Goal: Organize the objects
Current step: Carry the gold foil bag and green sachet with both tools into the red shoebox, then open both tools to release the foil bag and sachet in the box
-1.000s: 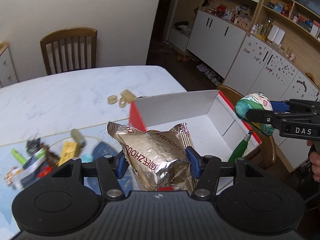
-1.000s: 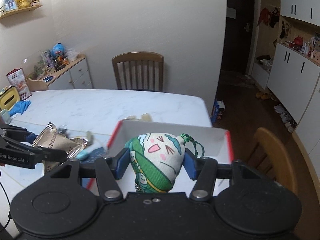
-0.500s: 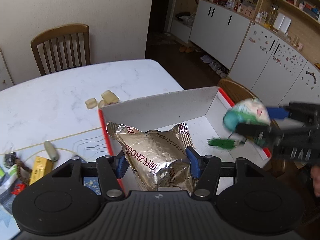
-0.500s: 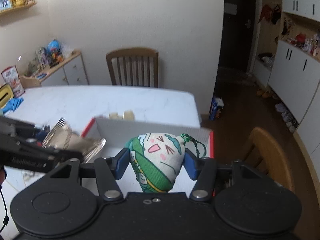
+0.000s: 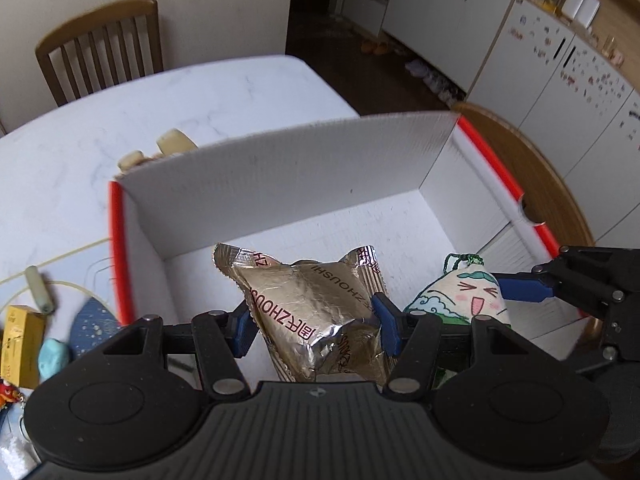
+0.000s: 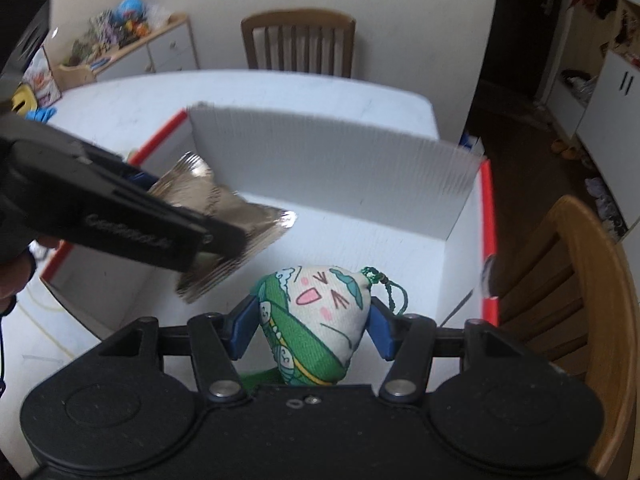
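Left gripper (image 5: 314, 322) clamped gold foil packet (image 5: 308, 304), lower centre, over white red-edged box (image 5: 280, 176). Right gripper (image 6: 308, 330) clamped green-and-white pouch (image 6: 316, 320), lower centre, inside same box. Wooden chair (image 6: 298, 42) top centre.

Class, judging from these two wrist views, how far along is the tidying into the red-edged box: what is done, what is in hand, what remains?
Done: nothing lies in the white box yet; its visible floor is bare. In hand: the left gripper clamps a gold foil packet, the right gripper a green cartoon pouch, both inside the box's walls, unreleased. Left: a yellow box, a turquoise lump and other bits on the table.
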Tool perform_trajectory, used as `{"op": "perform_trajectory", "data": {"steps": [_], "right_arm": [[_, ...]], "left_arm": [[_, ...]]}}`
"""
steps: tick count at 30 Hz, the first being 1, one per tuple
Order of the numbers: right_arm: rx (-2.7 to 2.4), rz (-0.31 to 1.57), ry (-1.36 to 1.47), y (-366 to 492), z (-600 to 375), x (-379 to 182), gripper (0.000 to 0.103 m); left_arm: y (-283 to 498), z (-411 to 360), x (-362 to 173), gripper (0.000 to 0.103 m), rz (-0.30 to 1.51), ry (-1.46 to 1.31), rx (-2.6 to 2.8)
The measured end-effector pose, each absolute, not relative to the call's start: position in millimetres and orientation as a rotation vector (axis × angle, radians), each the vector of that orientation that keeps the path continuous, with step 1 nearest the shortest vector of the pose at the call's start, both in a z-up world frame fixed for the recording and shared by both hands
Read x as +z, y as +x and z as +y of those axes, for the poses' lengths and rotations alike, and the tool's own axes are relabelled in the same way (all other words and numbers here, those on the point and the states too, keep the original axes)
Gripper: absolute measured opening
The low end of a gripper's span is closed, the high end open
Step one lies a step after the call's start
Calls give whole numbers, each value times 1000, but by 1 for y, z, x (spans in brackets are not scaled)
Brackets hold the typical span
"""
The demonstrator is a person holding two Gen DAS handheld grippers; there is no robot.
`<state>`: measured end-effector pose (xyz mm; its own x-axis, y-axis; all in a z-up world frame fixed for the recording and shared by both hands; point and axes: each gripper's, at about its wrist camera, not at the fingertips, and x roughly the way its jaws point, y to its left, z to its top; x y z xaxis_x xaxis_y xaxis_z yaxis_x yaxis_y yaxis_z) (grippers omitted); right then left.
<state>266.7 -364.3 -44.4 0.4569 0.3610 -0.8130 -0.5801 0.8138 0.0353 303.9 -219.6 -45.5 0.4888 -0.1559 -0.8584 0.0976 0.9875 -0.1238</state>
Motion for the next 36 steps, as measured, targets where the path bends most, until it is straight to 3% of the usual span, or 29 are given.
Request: {"op": "perform_trajectory", "data": {"steps": [19, 27, 36], "right_arm": [[582, 1185, -237, 293, -362, -88, 59], [602, 1191, -230, 297, -360, -83, 76], [624, 1146, -213, 285, -362, -61, 82]], "left_arm": [[335, -223, -89, 59, 1252, -46, -105], [328, -222, -81, 63, 1212, -36, -79], [310, -214, -55, 63, 1128, -75, -99]]}}
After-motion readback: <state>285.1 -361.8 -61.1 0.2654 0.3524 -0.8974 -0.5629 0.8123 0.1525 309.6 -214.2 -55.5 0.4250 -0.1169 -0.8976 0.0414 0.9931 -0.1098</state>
